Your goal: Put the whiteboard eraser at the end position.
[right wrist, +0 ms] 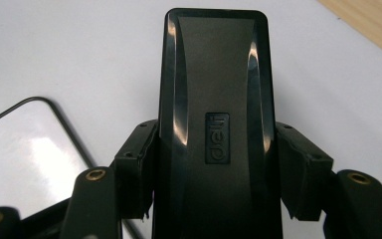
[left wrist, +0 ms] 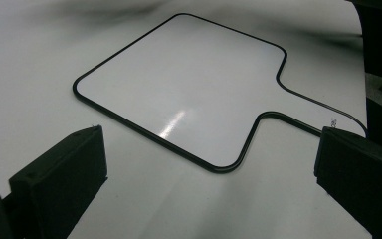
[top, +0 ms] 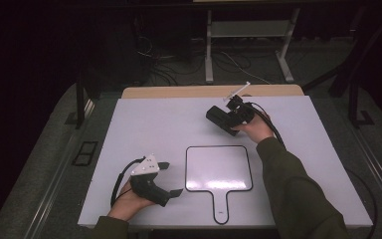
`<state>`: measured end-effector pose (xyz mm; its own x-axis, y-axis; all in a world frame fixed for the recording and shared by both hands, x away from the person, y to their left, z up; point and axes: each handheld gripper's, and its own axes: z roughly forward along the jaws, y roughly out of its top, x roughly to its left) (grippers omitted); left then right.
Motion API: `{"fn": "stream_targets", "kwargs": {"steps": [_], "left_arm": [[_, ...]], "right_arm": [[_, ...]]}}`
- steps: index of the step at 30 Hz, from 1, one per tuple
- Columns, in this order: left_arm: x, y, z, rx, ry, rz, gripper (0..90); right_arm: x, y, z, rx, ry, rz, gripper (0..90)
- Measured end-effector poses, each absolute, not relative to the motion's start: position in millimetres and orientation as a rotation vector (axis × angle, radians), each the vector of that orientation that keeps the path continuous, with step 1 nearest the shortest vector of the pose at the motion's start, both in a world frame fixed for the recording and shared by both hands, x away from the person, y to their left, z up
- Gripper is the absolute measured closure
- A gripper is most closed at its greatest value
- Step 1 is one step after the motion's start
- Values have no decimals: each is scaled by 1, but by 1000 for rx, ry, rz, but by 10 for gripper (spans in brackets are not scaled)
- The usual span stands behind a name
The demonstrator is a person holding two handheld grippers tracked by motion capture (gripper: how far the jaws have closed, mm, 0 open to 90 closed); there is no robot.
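Note:
A small white paddle-shaped board (top: 219,168) with a thin black rim and a handle lies flat near the table's front edge. In the left gripper view the board (left wrist: 179,84) lies just beyond my left gripper (left wrist: 209,174). My left gripper (top: 171,179) rests at the front left, left of the board, open with nothing between its jaws. My right gripper (top: 231,118) hovers over the far middle of the table, beyond the board, shut on a black oblong block (top: 219,118). The block (right wrist: 214,99) carries an embossed label and stands between the pads of the right gripper (right wrist: 214,169). A corner of the board (right wrist: 25,149) lies below it.
The white tabletop (top: 154,124) has a wooden strip (top: 209,91) along its far edge. Beyond it the floor is dark, with metal table legs (top: 209,55) and loose cables (top: 164,69). A cable trails from each gripper along the forearm.

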<state>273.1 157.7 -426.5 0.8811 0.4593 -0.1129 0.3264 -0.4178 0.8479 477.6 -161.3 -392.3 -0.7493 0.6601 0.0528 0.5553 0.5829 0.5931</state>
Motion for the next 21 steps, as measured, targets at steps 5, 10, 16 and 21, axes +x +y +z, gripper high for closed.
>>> {"fn": "stream_targets", "kwargs": {"steps": [5, 10, 16, 21], "left_arm": [[272, 158, -426, 2044, 568, 165, 0], [273, 158, -427, 2039, 569, 162, 0], [273, 158, -426, 2039, 567, 160, 0], [273, 158, -426, 2038, 569, 159, 0]], "right_arm": [[489, -153, -401, 1024, 2641, 879, 387], [499, -146, -412, 1041, 2648, 817, 387], [507, -142, -423, 1054, 2659, 782, 386], [509, -139, -432, 1064, 2658, 762, 383]]}}
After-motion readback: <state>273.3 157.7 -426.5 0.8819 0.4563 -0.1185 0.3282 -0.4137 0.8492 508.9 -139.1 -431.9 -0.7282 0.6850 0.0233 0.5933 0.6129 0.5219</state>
